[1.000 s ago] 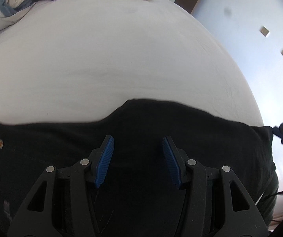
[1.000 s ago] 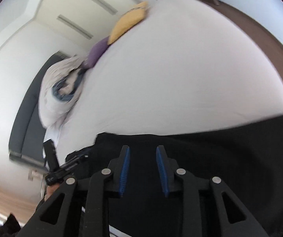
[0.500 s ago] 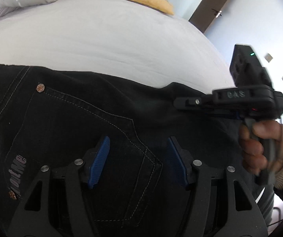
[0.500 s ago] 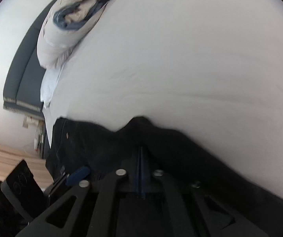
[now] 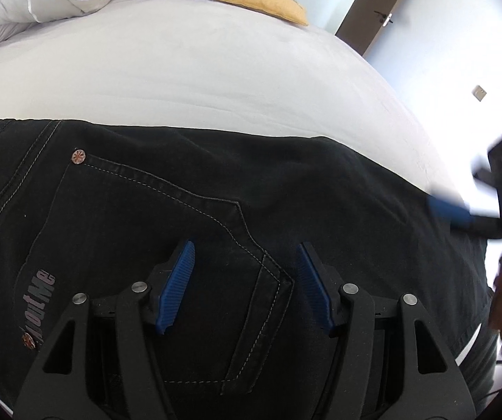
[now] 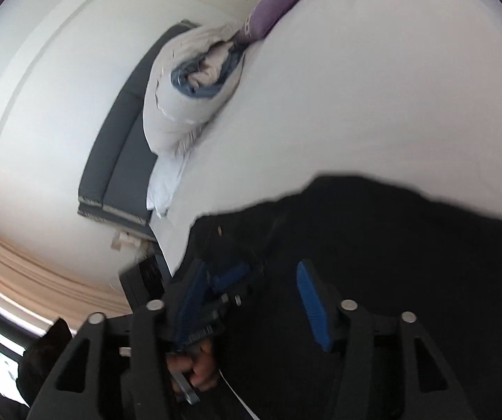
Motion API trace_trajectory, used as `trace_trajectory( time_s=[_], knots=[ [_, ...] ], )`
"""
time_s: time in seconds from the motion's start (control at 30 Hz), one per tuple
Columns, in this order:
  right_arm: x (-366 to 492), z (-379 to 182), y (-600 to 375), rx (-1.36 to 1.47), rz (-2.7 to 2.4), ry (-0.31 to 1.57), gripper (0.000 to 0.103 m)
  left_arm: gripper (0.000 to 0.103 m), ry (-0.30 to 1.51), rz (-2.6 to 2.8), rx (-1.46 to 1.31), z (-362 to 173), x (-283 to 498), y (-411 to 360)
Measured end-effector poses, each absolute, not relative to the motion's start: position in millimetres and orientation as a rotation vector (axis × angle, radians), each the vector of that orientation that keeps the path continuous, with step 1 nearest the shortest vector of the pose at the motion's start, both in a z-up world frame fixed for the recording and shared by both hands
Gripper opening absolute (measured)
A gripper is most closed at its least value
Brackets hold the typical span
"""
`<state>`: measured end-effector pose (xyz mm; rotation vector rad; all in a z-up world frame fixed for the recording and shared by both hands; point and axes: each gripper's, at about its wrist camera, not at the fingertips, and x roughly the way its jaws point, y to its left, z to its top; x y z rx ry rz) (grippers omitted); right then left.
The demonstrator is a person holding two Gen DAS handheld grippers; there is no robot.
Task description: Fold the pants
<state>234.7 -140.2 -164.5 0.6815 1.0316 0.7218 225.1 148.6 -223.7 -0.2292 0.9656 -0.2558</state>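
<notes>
- The bed carries the pants along its 6 o'clock edge, seat side up, folded lengthwise by the look of it.
- Your left gripper hangs over the back pocket, jaws wide, gripping nothing.
- Your right gripper is blurred, jaws opening, no cloth between them.
- For the next fold, pinch both layers at the waistband near 9 o'clock.
- Carry the fold across level, so the rivet corner stays square.

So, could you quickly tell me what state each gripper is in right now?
Left gripper: open, holding nothing, poised above the black denim pants.
Right gripper: jaws opening, nothing between them, over the pants.
</notes>
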Motion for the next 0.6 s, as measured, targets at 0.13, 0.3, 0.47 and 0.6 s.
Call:
trace_trajectory(
  time_s=[0.13, 0.3, 0.47, 0.6],
  knots=[
    [184.9, -234.8, -210.6, 0.791, 0.496, 1.123, 0.000, 0.058, 0.976, -0.266, -0.215, -225.8, 231.2, 146.7],
    [109.6, -226.1, -345.5, 0.908, 0.255, 0.954, 0.000, 0.058, 0.981, -0.270, -0.172, -220.9, 240.4, 128.9],
    [17.3, -204.4, -443.2, 0.961, -0.018, 0.884, 0.000, 0.058, 0.995, -0.255, -0.157, -218.2, 241.5, 119.3],
    [-35.6, -171.9, -479.9, 0.952, -0.321, 0.842, 0.020, 0.059, 1.028, -0.198, -0.163, -204.4, 238.4, 117.6]
  ],
)
